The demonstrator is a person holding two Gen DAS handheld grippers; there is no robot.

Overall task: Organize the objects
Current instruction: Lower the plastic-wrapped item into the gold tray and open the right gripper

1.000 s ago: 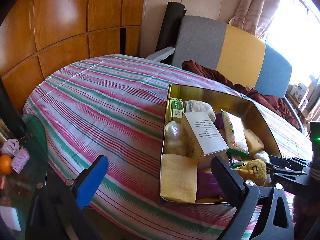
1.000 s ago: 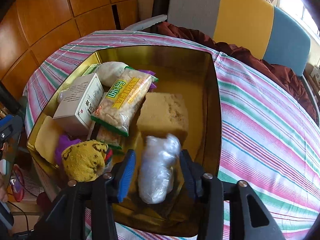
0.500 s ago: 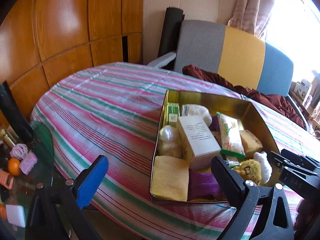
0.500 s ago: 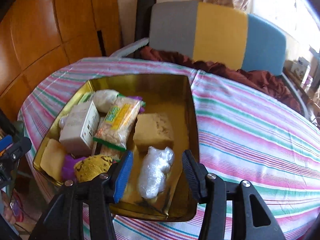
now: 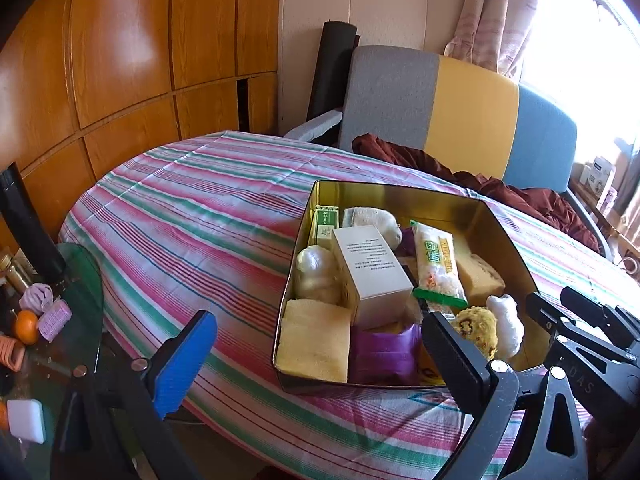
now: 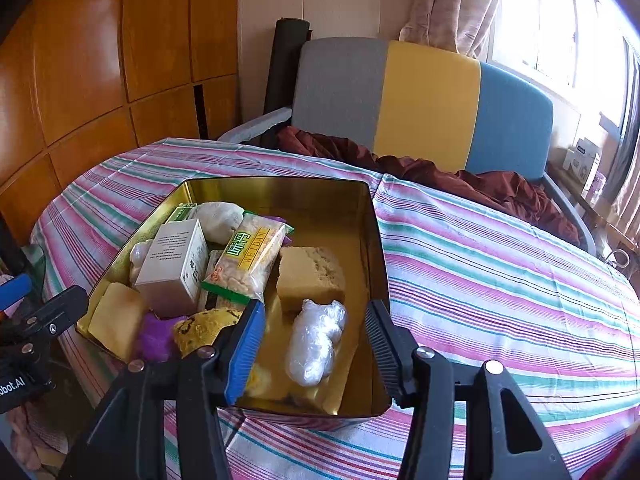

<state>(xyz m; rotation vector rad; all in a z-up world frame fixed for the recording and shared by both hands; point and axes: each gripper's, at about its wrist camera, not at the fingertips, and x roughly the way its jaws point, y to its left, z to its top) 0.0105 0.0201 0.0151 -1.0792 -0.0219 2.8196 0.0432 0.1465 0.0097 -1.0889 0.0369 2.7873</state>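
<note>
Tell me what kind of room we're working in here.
Most likely a home living or dining room: a table under a striped tablecloth, an upholstered armchair by a curtained window, and wood-panelled cabinets. The gold tin holds household odds and ends.

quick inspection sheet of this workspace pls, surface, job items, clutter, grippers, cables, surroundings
surface: round table under a striped cloth; nothing seen on the cloth outside the tin.
job's things: gold tin holds a white box, snack packet, plastic-wrapped bundle, sponge block and more.
clutter: glass side table with an orange and small bits.
grippers: left gripper and right gripper both open, empty.
cables: nothing seen.
surroundings: tri-colour chair, red-brown cloth, wood panelling, window.
</note>
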